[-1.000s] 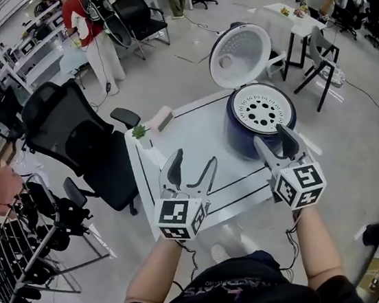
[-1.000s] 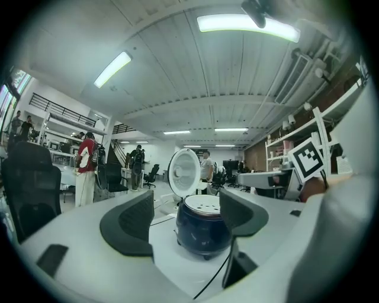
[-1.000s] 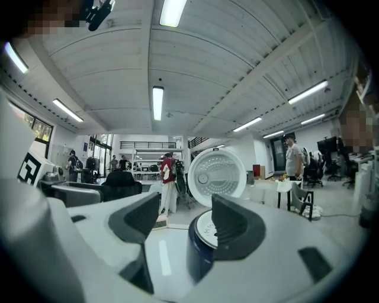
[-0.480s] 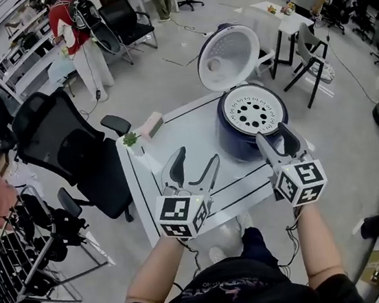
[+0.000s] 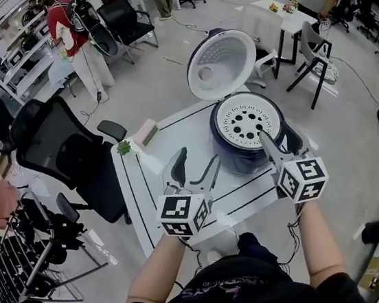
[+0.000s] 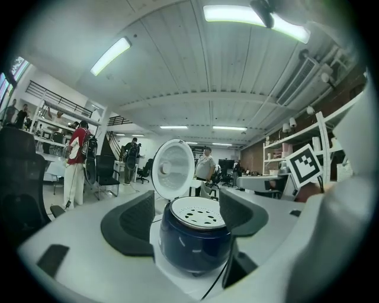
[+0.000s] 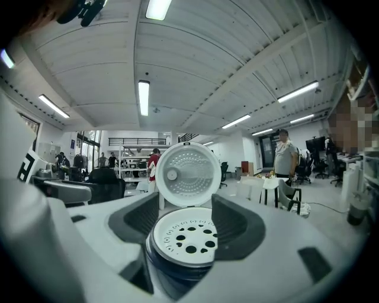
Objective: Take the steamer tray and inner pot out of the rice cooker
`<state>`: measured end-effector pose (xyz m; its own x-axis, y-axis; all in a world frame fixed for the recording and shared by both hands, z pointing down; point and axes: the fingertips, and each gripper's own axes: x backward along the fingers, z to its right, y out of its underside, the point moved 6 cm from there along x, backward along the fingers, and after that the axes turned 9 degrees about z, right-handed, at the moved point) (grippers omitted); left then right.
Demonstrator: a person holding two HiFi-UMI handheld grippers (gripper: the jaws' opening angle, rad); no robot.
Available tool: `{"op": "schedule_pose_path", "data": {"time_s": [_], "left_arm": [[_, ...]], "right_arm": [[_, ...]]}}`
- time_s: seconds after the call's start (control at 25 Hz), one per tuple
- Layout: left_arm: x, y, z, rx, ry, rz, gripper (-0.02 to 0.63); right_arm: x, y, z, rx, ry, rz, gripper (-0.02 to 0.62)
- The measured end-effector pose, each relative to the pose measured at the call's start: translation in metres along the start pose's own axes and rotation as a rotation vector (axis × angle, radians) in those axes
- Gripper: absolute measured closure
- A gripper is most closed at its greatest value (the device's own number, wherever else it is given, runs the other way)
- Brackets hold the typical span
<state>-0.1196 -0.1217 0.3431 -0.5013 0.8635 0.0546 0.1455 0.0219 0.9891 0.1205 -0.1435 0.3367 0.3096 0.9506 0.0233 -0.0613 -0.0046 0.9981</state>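
A dark blue rice cooker (image 5: 235, 155) stands on the white table (image 5: 173, 135) with its round lid (image 5: 222, 64) swung up behind it. A white steamer tray (image 5: 248, 120) with round holes sits in its top; the inner pot is hidden beneath. My right gripper (image 5: 276, 138) is open at the cooker's near right rim, and the right gripper view shows the tray (image 7: 185, 238) between its jaws. My left gripper (image 5: 195, 167) is open over the table, left of the cooker (image 6: 194, 242), holding nothing.
A small green plant (image 5: 124, 147) and a pink box (image 5: 145, 131) sit at the table's far left corner. A black office chair (image 5: 61, 147) stands left of the table. People stand in the background near desks and another white table (image 5: 276, 18).
The cooker now lies nearer to me and more central in the head view. My right gripper has closed in on its near rim. Both grippers stay open.
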Motion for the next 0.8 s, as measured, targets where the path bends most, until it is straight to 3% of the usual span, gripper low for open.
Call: {"op": "schedule_pose_path", "data": {"time_s": [0.4,0.8], "left_arm": [[-0.075,0.031,0.005,0.014,-0.014,-0.072,0.270],[-0.133,0.057,0.004,-0.080,-0.043,-0.163,0.270]], "right_arm": [[-0.045,0.027,0.062,0.007,0.015,-0.083,0.330],[-0.085,0.063,0.108,0.022,0.030,-0.230,0.330]]}}
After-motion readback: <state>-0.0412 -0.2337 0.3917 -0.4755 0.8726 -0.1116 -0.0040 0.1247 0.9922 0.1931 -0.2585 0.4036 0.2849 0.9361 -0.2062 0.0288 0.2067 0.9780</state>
